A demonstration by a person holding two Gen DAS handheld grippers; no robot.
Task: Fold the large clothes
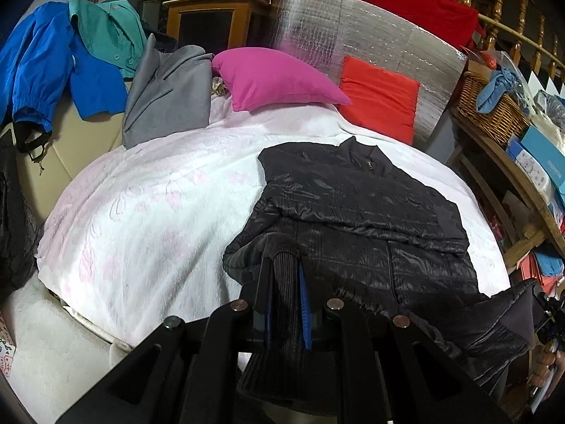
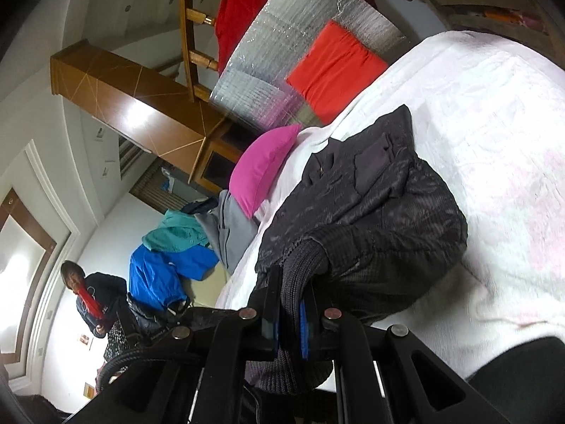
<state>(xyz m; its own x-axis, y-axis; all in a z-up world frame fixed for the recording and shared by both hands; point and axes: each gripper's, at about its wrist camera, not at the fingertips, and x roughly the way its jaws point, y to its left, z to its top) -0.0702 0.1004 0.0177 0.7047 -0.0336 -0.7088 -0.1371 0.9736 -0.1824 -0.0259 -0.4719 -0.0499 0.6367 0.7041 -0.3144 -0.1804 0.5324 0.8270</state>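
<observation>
Bed point(image 1: 159, 194) covered in white blanket; black quilted jacket point(image 1: 353, 194) is laid just below the pink pillow point(image 1: 275, 77). Ribbed hem is clamped by left gripper point(image 1: 286, 282) and right gripper point(image 2: 293, 304) jaws. Judged light, soft, slippery; hem corners are best gripped.

Open room is the white blanket point(image 1: 148, 212) left of the black jacket point(image 1: 353, 194) — bare from the near edge back to the pillows, nothing lying on it. Far end is blocked by the pink pillow point(image 1: 272, 81), the red cushion point(image 1: 381, 99) and the silver foil panel point(image 1: 370, 35) standing behind them. Flanks are tight — grey, teal and blue clothes point(image 1: 53, 63) heaped on the left, wicker basket point(image 1: 491, 106) and cluttered wooden shelf point(image 1: 512, 183) close on the right.
</observation>
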